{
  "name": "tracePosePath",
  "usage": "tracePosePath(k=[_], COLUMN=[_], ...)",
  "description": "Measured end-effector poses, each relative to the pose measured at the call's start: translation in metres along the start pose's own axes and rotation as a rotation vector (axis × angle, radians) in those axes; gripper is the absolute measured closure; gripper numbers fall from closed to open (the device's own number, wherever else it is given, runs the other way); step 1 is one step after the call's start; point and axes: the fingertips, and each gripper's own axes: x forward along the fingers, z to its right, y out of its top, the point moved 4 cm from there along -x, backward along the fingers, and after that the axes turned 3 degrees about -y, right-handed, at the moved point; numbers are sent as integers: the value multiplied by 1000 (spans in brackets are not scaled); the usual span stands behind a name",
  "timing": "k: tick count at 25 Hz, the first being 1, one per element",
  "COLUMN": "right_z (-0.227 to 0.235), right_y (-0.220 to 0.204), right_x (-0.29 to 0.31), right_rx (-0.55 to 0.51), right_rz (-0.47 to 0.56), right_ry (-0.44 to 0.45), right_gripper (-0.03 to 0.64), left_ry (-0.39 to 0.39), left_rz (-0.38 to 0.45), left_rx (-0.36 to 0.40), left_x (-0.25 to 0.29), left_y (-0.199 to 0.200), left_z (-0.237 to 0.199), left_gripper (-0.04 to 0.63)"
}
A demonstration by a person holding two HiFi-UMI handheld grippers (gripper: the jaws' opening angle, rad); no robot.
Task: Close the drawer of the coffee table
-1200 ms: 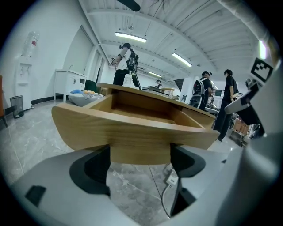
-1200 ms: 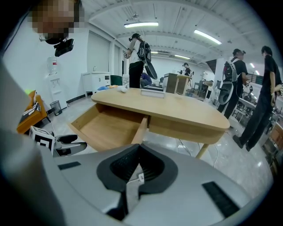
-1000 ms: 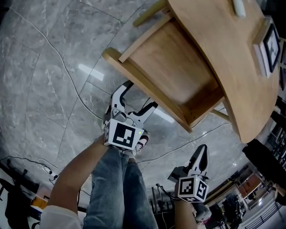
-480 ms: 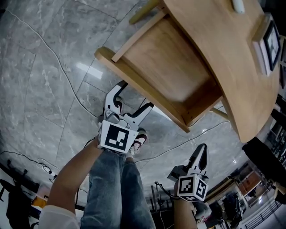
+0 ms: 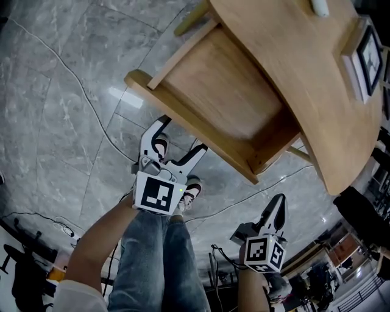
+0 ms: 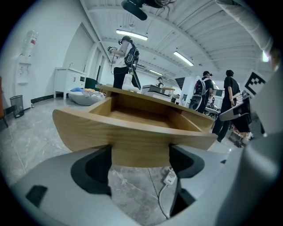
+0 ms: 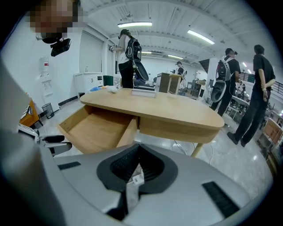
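Note:
The coffee table (image 5: 304, 79) is light wood, and its drawer (image 5: 225, 91) stands pulled far out and empty. My left gripper (image 5: 180, 135) sits just before the drawer front (image 5: 183, 116), open, with its fingertips at the panel's lower edge. In the left gripper view the drawer front (image 6: 132, 128) fills the gap between the two wide-set jaws; no pad visibly presses on it. My right gripper (image 5: 277, 204) hangs lower right, away from the table, shut and empty. In the right gripper view the shut gripper (image 7: 138, 154) points at the table (image 7: 168, 108) and the open drawer (image 7: 95, 128).
A framed picture (image 5: 365, 58) and a small white object (image 5: 320, 7) lie on the tabletop. Cables (image 5: 79, 85) cross the grey stone floor. The person's jeans and shoe (image 5: 192, 190) are below the left gripper. People (image 7: 261, 88) stand beyond the table.
The head view has shifted slightly, so the drawer and left gripper sit a little further left. Neither gripper has changed its place relative to the drawer, and the jaws are unchanged.

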Motion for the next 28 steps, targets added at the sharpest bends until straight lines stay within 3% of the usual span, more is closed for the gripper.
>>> tracePosePath(k=[28], right_z=[24], right_y=[-5], right_x=[5], right_rx=[105], right_rz=[-22], right_ry=[-69], right_gripper=[617], left_ry=[55], left_rz=[-7], left_rx=[33], left_x=[19], left_y=[42], left_z=[2], left_gripper=[201])
